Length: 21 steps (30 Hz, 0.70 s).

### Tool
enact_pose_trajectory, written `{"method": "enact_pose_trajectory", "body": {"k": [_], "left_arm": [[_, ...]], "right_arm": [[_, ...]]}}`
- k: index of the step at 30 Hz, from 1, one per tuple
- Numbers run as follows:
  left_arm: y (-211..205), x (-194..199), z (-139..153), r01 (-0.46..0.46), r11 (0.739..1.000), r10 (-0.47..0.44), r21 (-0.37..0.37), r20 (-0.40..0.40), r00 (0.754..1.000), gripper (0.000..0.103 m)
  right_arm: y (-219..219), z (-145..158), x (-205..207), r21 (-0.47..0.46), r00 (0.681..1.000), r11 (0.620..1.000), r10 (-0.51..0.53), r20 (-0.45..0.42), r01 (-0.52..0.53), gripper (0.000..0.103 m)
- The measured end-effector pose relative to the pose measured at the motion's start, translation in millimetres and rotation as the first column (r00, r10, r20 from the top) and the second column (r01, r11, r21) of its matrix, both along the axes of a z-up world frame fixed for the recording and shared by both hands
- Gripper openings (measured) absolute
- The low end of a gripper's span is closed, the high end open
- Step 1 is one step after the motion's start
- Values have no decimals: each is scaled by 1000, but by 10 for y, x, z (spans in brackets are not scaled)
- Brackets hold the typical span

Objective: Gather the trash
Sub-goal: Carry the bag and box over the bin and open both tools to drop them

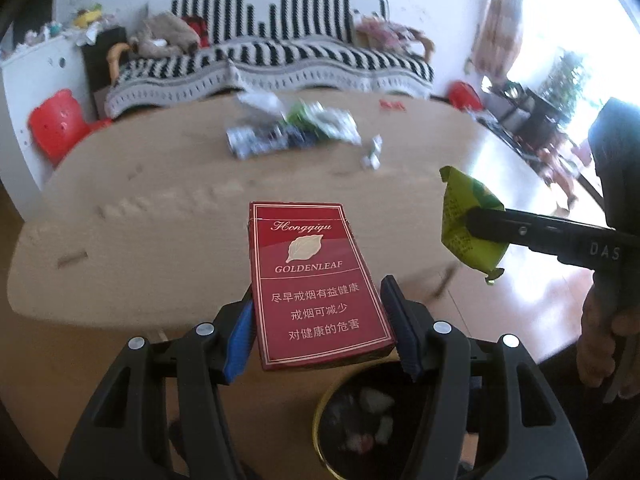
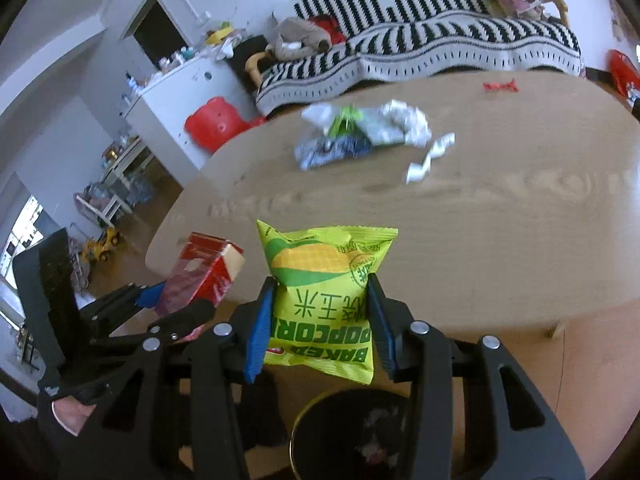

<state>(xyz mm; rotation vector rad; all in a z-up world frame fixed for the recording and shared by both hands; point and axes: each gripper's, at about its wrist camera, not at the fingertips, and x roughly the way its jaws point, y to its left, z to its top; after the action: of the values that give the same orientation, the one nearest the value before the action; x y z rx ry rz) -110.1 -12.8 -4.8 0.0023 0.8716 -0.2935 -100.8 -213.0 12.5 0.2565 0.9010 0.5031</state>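
Left gripper (image 1: 318, 332): closed on the cigarette pack (image 1: 316, 284), blue pads against its two long side faces near the bottom end, pack standing up out of my grip above the bin (image 1: 332, 412). Handling, as I judge it: a stiff card box, light, flat-sided, likely empty or nearly so; it takes a firm squeeze across the narrow sides without slipping, though hard pressure would crush it. Right gripper (image 2: 320, 316): closed on the popcorn bag (image 2: 324, 280), pads pinching its lower half from both sides, printing upside down, also above the bin. Handling: soft crinkled foil-plastic, very light, slick; best taken across a bunched middle, as here, since a flat edge could slide out. Bin: dark, gold-rimmed, below the table's (image 2: 500, 208) near edge, already holding scraps. Remaining on the table: a wrapper heap (image 2: 360, 132) toward the far edge, a white paper strip (image 2: 430, 156) just beside it, a red wrapper (image 2: 500, 86) at the far right edge. All look limp and light; pinch at a raised fold.
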Motion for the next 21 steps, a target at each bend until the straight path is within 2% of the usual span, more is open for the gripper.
{"method": "enact_pose_trajectory", "body": {"k": [5,10,16,21], "left_arm": [[-145,-284,-282,55,998,-55,-9,-89,995,58],[-329,-572,-565,126,992,-127,-20,-179,976,58],[-474,-724,-871,168,985,-175,-51,-298,938,58],[-521,-751,-1139,159,985,-172,-66,-406,897,58]], "right_arm": [[-70,-271,-441,-6,998,1000,10,-64,-11,44],[-128,-595,-812,-24,988,1000,11,-152,-15,44],[-131,-987,-1164,-52,958,998,10,-288,-26,44],[-171,-1156,-1203,-82,934,997,-22,-358,-8,44]]}}
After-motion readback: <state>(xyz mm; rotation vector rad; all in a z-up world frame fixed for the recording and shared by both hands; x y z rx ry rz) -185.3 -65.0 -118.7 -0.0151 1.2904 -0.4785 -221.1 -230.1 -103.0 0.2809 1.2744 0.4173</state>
